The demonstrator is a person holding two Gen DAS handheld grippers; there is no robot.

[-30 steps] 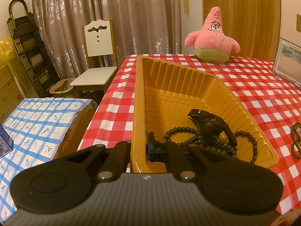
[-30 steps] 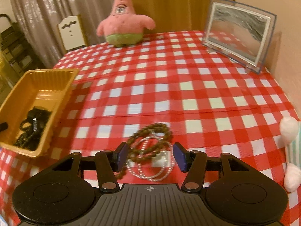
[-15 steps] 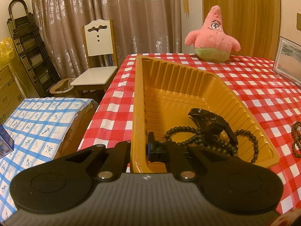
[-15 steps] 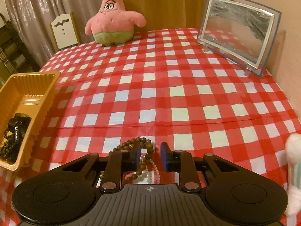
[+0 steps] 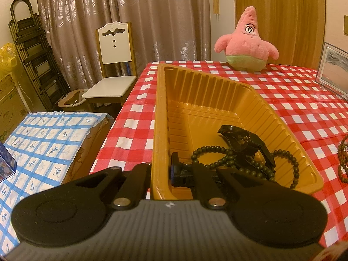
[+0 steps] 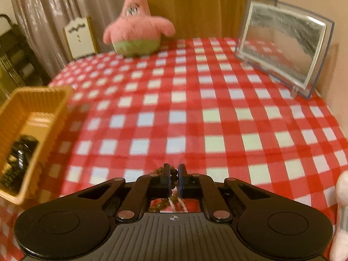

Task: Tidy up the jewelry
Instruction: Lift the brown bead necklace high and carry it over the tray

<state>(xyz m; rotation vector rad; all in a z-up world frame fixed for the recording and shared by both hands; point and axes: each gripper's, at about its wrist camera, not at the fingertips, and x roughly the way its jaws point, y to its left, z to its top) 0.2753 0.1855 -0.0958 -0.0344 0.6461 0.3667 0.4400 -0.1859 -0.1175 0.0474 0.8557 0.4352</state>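
My right gripper had just closed its jaws on the brown bead bracelet lying on the checked tabletop; my left gripper was pinching the yellow tray's near wall; I judged pickup under way; next, lift and carry to that tray, strands dangling.

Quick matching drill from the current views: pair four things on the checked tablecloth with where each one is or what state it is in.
1. dark green bead string
2. brown wooden bead bracelet
3. pink star-shaped plush toy
4. ribbed yellow plastic tray

A. its near wall clamped by the left gripper
B. far table edge
C. inside the tray
D. between the right gripper's pads

Pairs: 1-C, 2-D, 3-B, 4-A
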